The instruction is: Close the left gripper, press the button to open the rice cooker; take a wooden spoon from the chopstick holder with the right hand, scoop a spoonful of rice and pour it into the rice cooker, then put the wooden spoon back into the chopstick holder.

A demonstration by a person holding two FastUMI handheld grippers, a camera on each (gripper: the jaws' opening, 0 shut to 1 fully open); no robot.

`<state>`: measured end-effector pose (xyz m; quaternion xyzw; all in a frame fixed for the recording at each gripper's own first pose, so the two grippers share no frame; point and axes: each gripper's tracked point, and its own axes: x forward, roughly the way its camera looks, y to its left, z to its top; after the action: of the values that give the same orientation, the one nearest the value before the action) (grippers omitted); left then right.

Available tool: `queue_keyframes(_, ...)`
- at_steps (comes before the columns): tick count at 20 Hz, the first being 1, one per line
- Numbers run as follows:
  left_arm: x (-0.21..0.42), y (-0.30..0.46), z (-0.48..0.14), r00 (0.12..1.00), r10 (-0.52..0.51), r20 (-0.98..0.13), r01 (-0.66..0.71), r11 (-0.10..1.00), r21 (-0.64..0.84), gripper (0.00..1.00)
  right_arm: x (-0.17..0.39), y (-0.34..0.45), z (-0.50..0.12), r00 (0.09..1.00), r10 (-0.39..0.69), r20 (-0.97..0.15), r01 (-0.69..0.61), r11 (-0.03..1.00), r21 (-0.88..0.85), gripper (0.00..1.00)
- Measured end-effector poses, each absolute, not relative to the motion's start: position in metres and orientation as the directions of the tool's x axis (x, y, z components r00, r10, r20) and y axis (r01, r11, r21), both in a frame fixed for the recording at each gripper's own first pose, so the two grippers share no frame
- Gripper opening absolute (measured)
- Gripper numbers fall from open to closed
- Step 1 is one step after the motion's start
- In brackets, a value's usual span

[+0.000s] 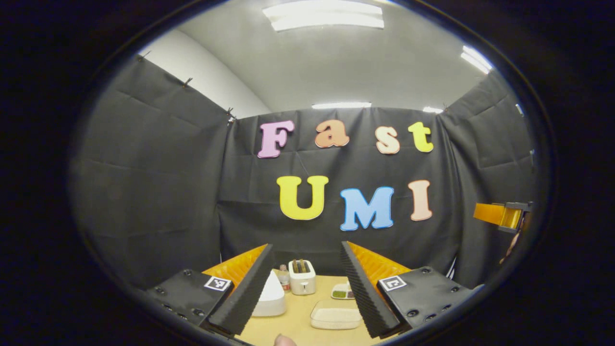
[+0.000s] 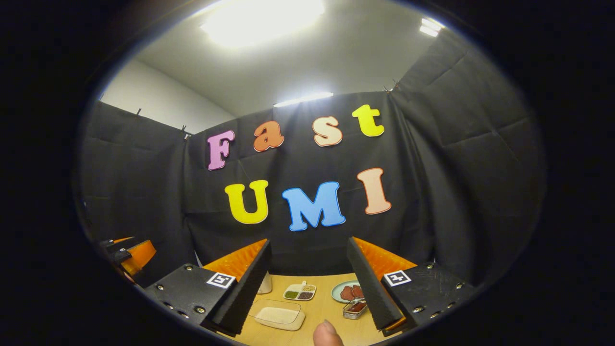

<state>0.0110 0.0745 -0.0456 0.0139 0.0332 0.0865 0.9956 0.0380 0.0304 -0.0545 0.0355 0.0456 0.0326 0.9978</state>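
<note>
- Left gripper [image 1: 307, 288]: in the left gripper view its jaws stand wide apart and hold nothing. The closing called for at the start of the task is judged not yet done
- Right gripper [image 2: 307, 286]: in the right gripper view its jaws are likewise spread and empty, so no wooden spoon is in hand. This gripper also appears at 3 o'clock in the left gripper view
- A fingertip [image 2: 326, 334] shows at 6 o'clock in the right gripper view, low at the near edge
- Surface [image 1: 298, 322]: light wood, seen between the jaws in both views
- Rice tray [image 1: 335, 317]: a clear shallow container of white rice at 6 o'clock, nearest of the objects; the rice looks level and untouched
- Rice cooker [image 1: 270, 298]: a white domed body at 7 o'clock in the left gripper view, partly behind the left finger. The lid appears down; the button cannot be made out
- Toaster [image 1: 301, 277]: behind the cooker, close to the back wall
- Divided dish [image 2: 300, 291]: small compartments with green and dark contents, beyond the rice tray
- Plate [image 2: 347, 291]: holds reddish pieces, at 5 o'clock in the right gripper view
- Chopstick holder: cannot be identified with certainty
- Judgement: task at its start; pressing, spoon pickup, scooping, pouring and return all remain
</note>
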Motion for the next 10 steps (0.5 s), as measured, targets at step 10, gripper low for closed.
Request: queue_keyframes(10, 0.089, 0.21, -0.137, 0.967, 0.191, -0.167, -0.197, 0.98, -0.018, 0.6, 0.066, 0.108, -0.068, 0.993, -0.029, -0.113, 0.033, 0.999, 0.033, 0.96)
